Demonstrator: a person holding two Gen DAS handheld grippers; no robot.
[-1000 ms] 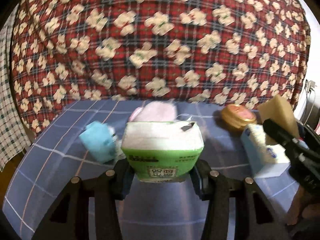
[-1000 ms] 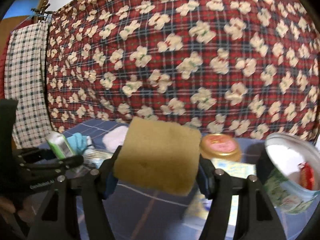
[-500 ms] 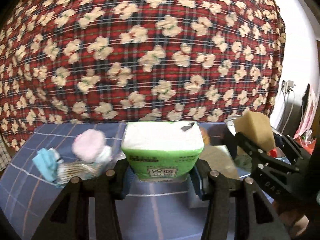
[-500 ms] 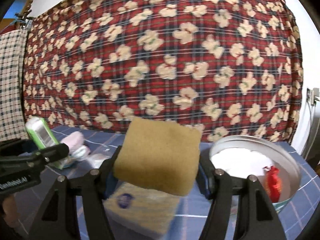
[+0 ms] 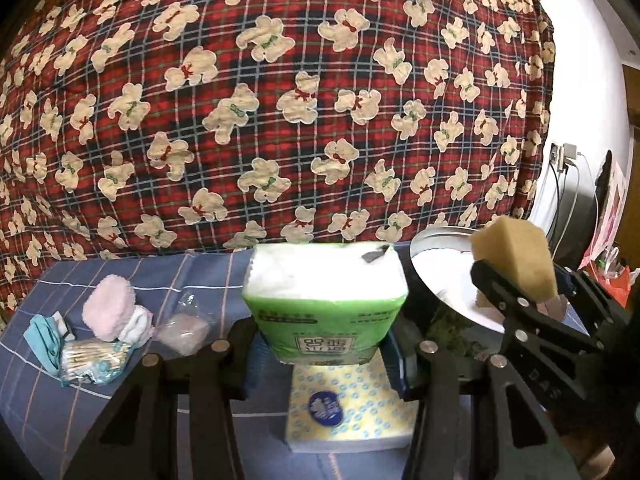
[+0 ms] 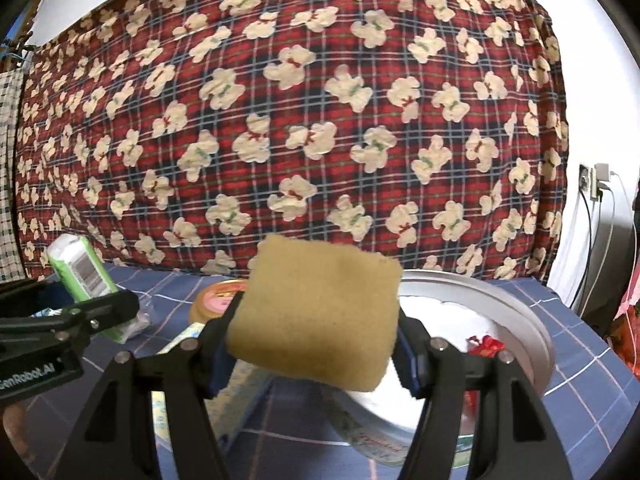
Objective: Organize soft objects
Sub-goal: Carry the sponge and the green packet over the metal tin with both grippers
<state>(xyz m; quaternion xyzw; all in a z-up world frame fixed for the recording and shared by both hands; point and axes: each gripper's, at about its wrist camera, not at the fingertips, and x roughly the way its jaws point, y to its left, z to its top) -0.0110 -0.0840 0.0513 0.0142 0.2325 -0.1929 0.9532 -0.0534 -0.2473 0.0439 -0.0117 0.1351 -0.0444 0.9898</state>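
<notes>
My left gripper (image 5: pixel 324 336) is shut on a green and white tissue pack (image 5: pixel 326 292), held above the blue checked table. The same tissue pack (image 6: pixel 82 270) shows at the left of the right wrist view. My right gripper (image 6: pixel 314 344) is shut on a tan sponge (image 6: pixel 316 312), carried in front of a round metal basin (image 6: pixel 516 320). In the left wrist view the sponge (image 5: pixel 512 252) and right gripper (image 5: pixel 520 300) hang over the basin (image 5: pixel 436 240) at the right. The basin holds something white and a red item (image 6: pixel 486 344).
A yellow and white tissue pack (image 5: pixel 348 408) lies under my left gripper. At the left lie a pink and white sock roll (image 5: pixel 112 312), a cotton swab packet (image 5: pixel 92 360), a blue cloth (image 5: pixel 42 336) and a clear pink packet (image 5: pixel 182 328). A gold-lidded tin (image 6: pixel 218 300) sits behind. A red bear-print quilt (image 5: pixel 280 100) rises beyond.
Both grippers have swung to the right along the table, each keeping its load. The basin has come into full view ahead and the small items have slid to the left.
</notes>
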